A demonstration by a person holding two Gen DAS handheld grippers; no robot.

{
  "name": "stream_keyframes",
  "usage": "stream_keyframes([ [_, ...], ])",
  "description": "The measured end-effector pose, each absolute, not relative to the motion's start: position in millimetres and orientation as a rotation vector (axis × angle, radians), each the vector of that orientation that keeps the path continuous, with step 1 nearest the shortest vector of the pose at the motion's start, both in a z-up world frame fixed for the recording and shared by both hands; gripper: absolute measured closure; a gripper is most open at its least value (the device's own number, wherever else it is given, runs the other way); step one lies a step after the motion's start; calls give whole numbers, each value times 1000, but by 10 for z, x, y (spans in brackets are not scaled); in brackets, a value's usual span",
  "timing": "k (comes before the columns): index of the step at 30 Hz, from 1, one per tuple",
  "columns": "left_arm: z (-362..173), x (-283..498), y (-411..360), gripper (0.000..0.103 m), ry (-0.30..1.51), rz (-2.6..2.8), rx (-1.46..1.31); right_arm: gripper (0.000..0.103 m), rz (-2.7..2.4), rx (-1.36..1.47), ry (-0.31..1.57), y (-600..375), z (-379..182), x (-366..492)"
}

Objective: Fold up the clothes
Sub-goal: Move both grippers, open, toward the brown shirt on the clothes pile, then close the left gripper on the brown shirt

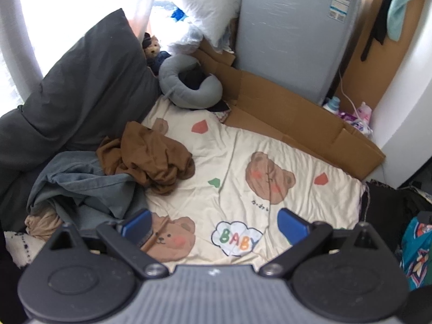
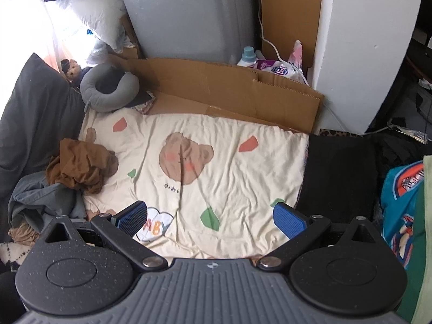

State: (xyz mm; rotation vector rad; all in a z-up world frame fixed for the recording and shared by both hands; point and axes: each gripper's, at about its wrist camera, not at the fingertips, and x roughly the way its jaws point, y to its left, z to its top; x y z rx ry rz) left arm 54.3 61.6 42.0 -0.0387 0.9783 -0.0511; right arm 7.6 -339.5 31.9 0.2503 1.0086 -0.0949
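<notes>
A crumpled brown garment (image 1: 151, 156) lies at the left of a cream bear-print blanket (image 1: 243, 140). It also shows in the right wrist view (image 2: 81, 164), on the same blanket (image 2: 229, 167). A grey-blue garment (image 1: 81, 189) is heaped in front of it, seen also in the right wrist view (image 2: 40, 199), with a tan cloth (image 1: 43, 222) under its near edge. My left gripper (image 1: 214, 226) is open and empty above the blanket's near edge. My right gripper (image 2: 210, 220) is open and empty, held over the blanket.
A dark grey pillow (image 1: 81, 86) leans at the left. A grey neck pillow (image 1: 189, 83) and a small teddy bear (image 1: 151, 50) sit at the back. Flattened cardboard (image 1: 297, 118) and a grey appliance (image 1: 294, 32) border the far side. A black cloth (image 2: 340, 178) and teal bag (image 2: 399, 205) lie at the right.
</notes>
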Motion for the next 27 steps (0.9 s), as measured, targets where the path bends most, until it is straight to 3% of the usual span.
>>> stream_keyframes([
  [27,-103,1355,976,4,972,-51,-73,1,-16,205,936,-3371,-144,1026],
])
